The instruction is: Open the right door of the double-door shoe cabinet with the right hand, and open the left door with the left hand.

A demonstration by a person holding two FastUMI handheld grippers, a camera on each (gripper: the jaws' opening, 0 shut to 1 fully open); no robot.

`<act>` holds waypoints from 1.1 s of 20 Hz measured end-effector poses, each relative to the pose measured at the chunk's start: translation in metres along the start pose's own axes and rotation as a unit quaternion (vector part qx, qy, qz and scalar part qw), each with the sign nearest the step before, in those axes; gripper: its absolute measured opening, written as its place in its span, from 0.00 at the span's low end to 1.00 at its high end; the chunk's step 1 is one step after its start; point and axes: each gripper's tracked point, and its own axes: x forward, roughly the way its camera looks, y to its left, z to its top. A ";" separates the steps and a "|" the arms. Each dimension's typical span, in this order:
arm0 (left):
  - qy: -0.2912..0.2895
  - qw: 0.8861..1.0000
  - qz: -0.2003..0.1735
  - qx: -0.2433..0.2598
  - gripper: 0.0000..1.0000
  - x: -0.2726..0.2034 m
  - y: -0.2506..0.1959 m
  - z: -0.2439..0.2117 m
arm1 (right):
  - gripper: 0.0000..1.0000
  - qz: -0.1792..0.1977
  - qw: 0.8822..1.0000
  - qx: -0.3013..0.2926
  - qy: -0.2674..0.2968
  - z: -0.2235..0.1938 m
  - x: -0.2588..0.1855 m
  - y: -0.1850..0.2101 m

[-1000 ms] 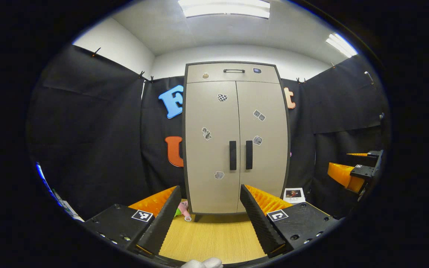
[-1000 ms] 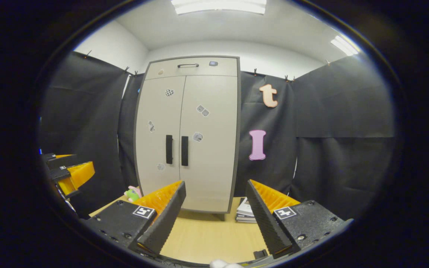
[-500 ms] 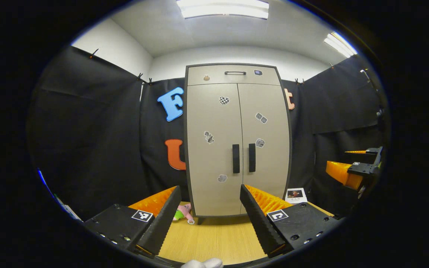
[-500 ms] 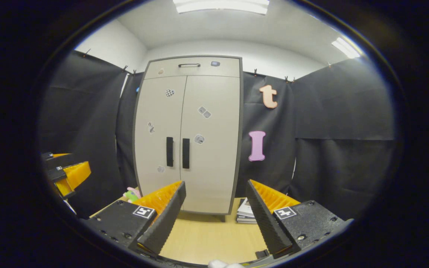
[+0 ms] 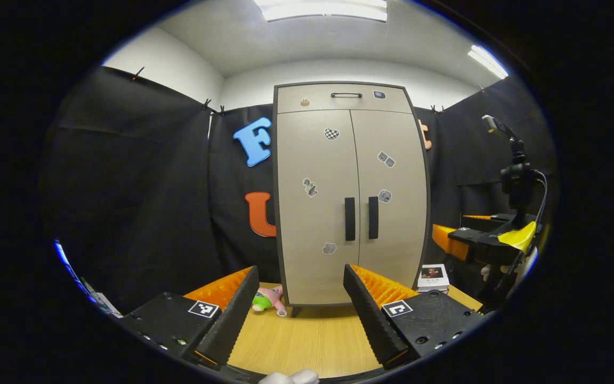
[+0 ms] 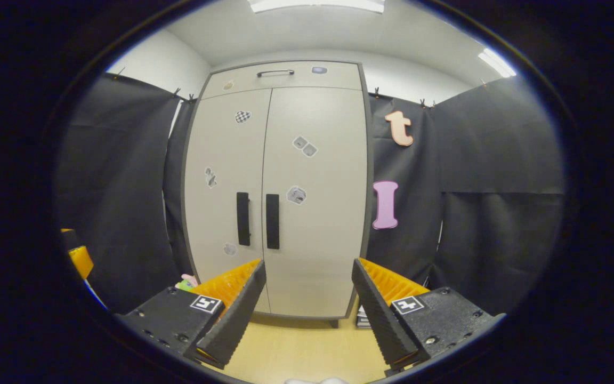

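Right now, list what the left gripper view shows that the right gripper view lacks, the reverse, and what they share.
Left gripper view: the right tongs, open, held off to the right of the shoe cabinet. Right gripper view: an orange sliver of the left tongs at the left edge. Both: the cabinet on the wooden surface, with the left door and right door shut.

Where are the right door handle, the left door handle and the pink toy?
right door handle point(image 6: 272, 221), right gripper view, mid-bar
left door handle point(image 5: 349, 218), left gripper view, mid-bar
pink toy point(image 5: 271, 296), left gripper view, body
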 end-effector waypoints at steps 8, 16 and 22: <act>0.010 0.999 0.047 0.003 0.95 0.022 0.019 0.004 | 1.00 0.021 1.000 0.002 0.001 0.009 0.127 0.042; 0.018 0.995 0.095 0.009 0.96 0.040 0.036 0.002 | 0.98 0.024 1.000 0.010 0.014 0.003 0.205 0.062; 0.016 0.993 0.115 0.005 0.96 0.045 0.045 0.005 | 0.84 0.023 1.000 0.007 0.017 0.006 0.228 0.073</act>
